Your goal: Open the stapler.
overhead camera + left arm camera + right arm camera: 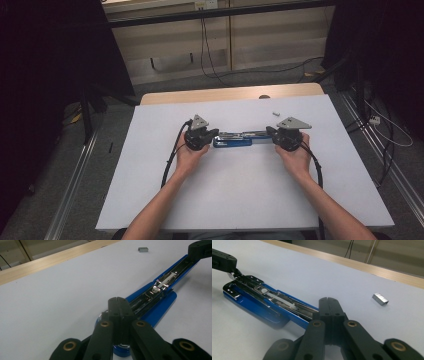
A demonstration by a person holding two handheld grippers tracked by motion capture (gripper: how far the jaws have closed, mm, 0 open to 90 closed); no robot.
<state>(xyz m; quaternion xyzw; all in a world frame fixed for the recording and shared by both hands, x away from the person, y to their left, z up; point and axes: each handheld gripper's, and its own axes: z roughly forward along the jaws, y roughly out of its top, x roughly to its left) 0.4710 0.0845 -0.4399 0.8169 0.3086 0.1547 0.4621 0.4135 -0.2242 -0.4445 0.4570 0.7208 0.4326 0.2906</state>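
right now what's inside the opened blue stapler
The blue stapler lies opened out; its metal channel holds a white pusher and a spring rod. Whether staples sit inside cannot be seen.

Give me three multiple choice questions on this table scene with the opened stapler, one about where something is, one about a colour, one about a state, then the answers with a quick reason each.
1. Where does the loose strip of staples lie?
A. On the white table surface, beyond the right gripper
B. Inside the stapler's channel
C. On the floor

2. What colour is the stapler body?
A. Red
B. Blue
C. Yellow

3. How do the left gripper's jaws stand?
A. Wide open
B. Pressed together
C. Clamped around the staple strip

Answers:
1. A, the high view shows the small strip lying apart on the table, past the right gripper.
2. B, both gripper views show blue plastic around the metal channel.
3. B, the left gripper view shows the two black jaws meeting with no gap at the stapler's end.
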